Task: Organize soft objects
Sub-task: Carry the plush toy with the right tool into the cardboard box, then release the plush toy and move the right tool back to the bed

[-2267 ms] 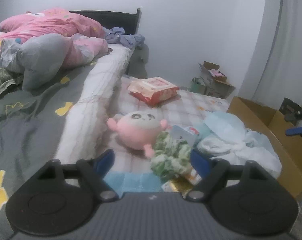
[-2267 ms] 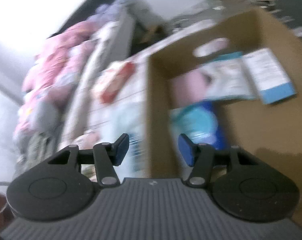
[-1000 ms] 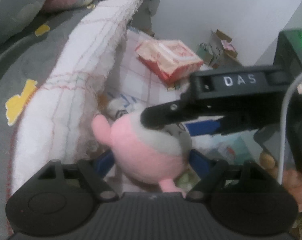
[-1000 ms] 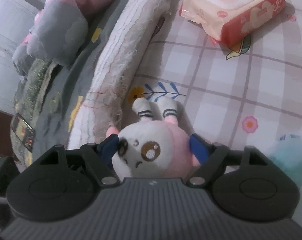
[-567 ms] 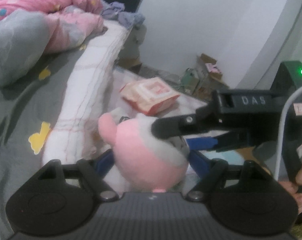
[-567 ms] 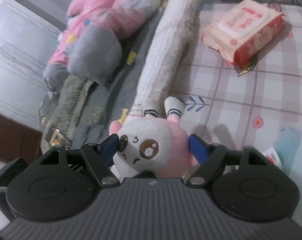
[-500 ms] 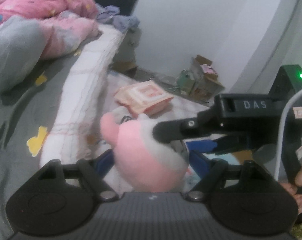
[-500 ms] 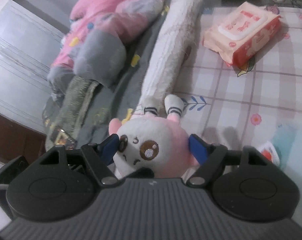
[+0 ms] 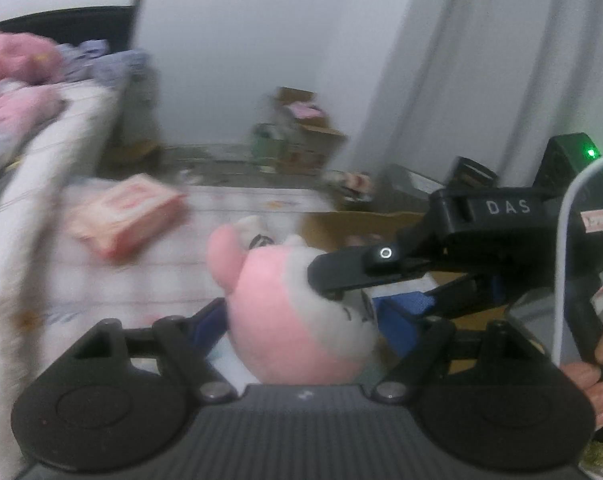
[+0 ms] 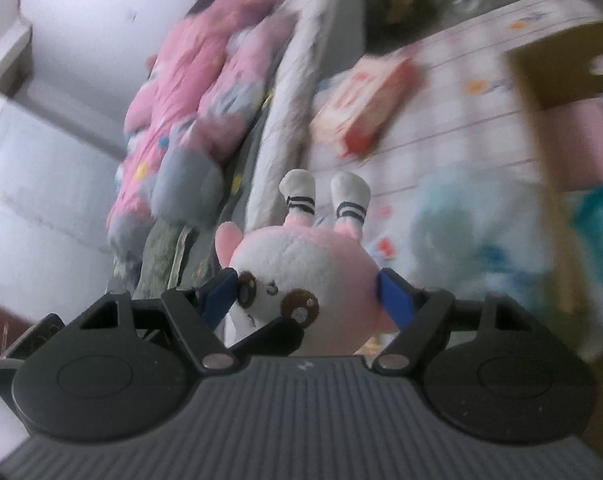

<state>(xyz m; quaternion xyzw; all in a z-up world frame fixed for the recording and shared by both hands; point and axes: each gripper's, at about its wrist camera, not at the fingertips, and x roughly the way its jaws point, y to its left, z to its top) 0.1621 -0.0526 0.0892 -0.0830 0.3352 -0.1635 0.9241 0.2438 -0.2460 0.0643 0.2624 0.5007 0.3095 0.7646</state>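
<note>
left gripper (image 9: 305, 326): clamped on plush toy (image 9: 289, 320) | right gripper (image 10: 307, 294): same

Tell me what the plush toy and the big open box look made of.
Plush toy: soft fuzzy fabric, pink and white, matte; its body bulges between the blue pads. Box: plain brown cardboard, judging by its flat tan wall and thin edge, though blurred.

one pink-and-white plush toy (image 9: 289, 320), two grippers on it: left gripper (image 9: 305, 320) and right gripper (image 10: 307, 290). one wipes pack (image 9: 125, 210), one cardboard box (image 10: 541, 80), one pink quilt (image 10: 193, 92).
</note>
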